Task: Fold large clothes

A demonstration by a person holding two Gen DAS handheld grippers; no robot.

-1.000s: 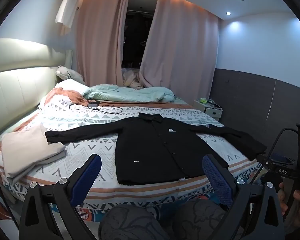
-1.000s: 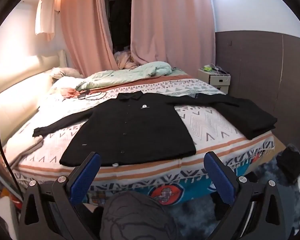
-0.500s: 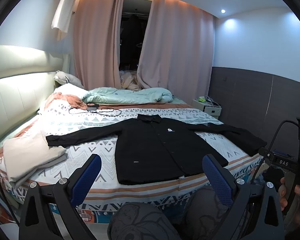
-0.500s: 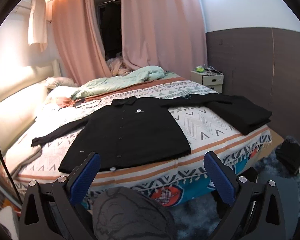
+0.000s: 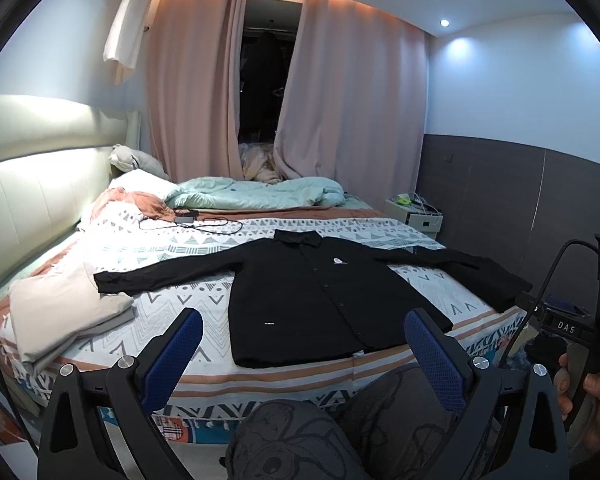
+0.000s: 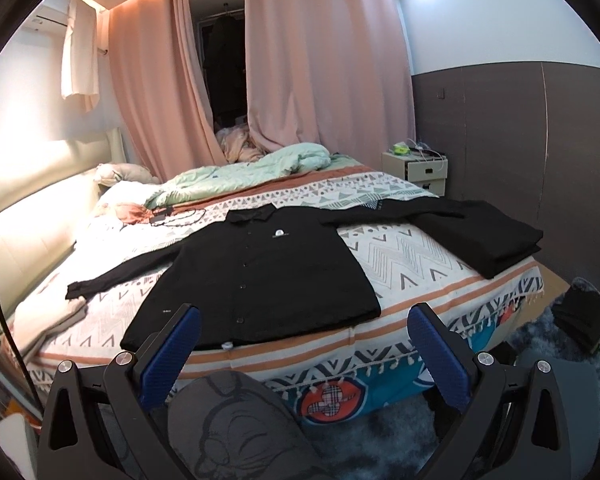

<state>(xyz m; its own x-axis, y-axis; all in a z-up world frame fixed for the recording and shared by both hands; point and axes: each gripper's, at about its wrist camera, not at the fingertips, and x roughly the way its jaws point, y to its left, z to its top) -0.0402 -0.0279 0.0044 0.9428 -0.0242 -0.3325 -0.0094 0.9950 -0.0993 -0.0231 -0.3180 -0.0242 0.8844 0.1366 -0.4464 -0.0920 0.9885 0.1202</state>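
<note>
A black long-sleeved shirt [image 5: 320, 300] lies spread flat, front up, on the patterned bed [image 5: 188, 272], with its collar toward the far side and its hem at the near edge. In the right wrist view the shirt [image 6: 260, 276] has its right sleeve reaching toward a folded black garment [image 6: 492, 240]. My left gripper [image 5: 302, 344] hangs open in front of the bed's near edge and touches nothing. My right gripper [image 6: 300, 340] is open too, short of the hem.
A folded beige cloth [image 5: 60, 312] sits at the bed's left corner. A charger with its cable [image 5: 188, 220] and a mint duvet [image 5: 260, 196] lie further back. A nightstand [image 6: 416, 168] stands at the far right. The person's knee [image 6: 228, 420] is below my fingers, and dark items lie on the rug [image 6: 580, 316].
Both views have shifted slightly as the hand-held grippers drifted in front of the bed. The shirt has not moved, and both grippers remain open.
</note>
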